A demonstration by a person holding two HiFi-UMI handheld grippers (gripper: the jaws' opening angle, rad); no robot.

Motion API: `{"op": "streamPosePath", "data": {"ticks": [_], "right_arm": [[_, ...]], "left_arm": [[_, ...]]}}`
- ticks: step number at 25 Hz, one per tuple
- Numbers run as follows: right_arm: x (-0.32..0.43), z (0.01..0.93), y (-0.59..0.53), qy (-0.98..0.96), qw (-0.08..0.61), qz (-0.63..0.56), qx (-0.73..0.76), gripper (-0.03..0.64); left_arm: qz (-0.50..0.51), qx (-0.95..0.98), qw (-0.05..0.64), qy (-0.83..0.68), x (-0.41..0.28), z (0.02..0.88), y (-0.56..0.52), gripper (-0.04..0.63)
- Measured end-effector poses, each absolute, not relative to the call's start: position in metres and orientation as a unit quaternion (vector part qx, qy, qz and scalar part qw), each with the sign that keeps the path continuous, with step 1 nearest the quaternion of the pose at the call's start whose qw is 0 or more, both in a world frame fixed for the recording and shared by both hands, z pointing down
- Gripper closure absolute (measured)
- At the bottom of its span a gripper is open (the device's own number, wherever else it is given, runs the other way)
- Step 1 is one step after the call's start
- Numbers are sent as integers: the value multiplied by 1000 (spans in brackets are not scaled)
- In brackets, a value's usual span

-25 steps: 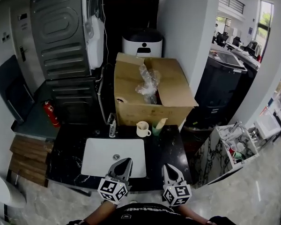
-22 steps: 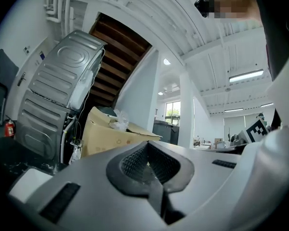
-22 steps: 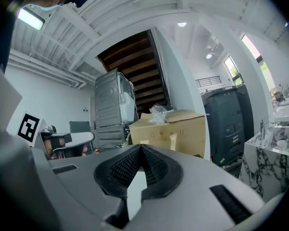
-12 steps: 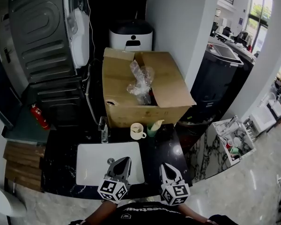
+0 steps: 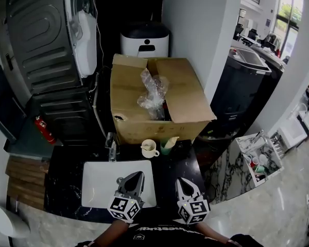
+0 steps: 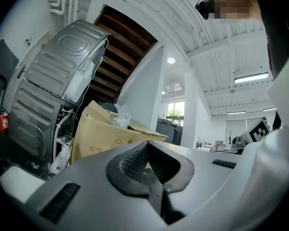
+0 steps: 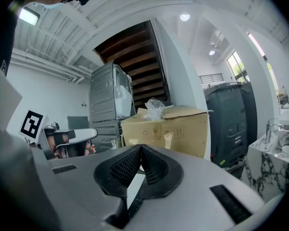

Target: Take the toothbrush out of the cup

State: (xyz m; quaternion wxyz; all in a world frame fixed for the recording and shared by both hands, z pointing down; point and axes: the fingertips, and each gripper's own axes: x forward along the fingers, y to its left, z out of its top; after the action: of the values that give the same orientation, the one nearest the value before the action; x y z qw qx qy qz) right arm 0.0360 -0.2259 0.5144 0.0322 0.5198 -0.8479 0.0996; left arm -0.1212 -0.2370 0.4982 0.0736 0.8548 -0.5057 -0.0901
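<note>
A small green cup (image 5: 166, 148) stands at the back of the black counter (image 5: 67, 189), against the cardboard box (image 5: 144, 122). A pale toothbrush (image 5: 171, 140) leans out of it to the right; it also shows as a pale stick, the toothbrush (image 7: 168, 139), before the box. Just left of it stands a cream mug (image 5: 149, 148) with a handle. My left gripper (image 5: 135, 177) is shut and empty over the front of the white basin (image 5: 100, 184). My right gripper (image 5: 181, 181) is shut and empty over the counter's front, well short of the cup. Both point level at the box.
A tap (image 5: 112, 147) stands behind the basin. A grey machine (image 5: 36, 35) and a red fire extinguisher (image 5: 45, 129) are at the left, a white appliance (image 5: 144, 40) behind the box. A white rack of small items (image 5: 260, 156) stands low at the right.
Both grippers have come forward over the counter, still shut. The cup, mug and box now lie closer to them in the head view.
</note>
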Motion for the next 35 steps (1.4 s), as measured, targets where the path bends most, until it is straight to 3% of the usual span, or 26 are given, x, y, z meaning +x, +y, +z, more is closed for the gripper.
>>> {"op": "streamPosePath", "data": {"ticks": [7,11,23,35], "right_arm": [[38,511,-235,-859,22,87,505,570],[37,516,-240,-863,22,90,496,466],[45,527,-268,-862,23,95,497,465],[50,568,-374,-846,51,117,518,454]], "left_arm": [[-87,854,71,-508,-113,498,-247,580],[-83,854,71,-509,-110,498,-249,580],[-78,849,70,-518,-113,499,-252,580],[-70,834,77,-541,-136,509,-245,580]]}}
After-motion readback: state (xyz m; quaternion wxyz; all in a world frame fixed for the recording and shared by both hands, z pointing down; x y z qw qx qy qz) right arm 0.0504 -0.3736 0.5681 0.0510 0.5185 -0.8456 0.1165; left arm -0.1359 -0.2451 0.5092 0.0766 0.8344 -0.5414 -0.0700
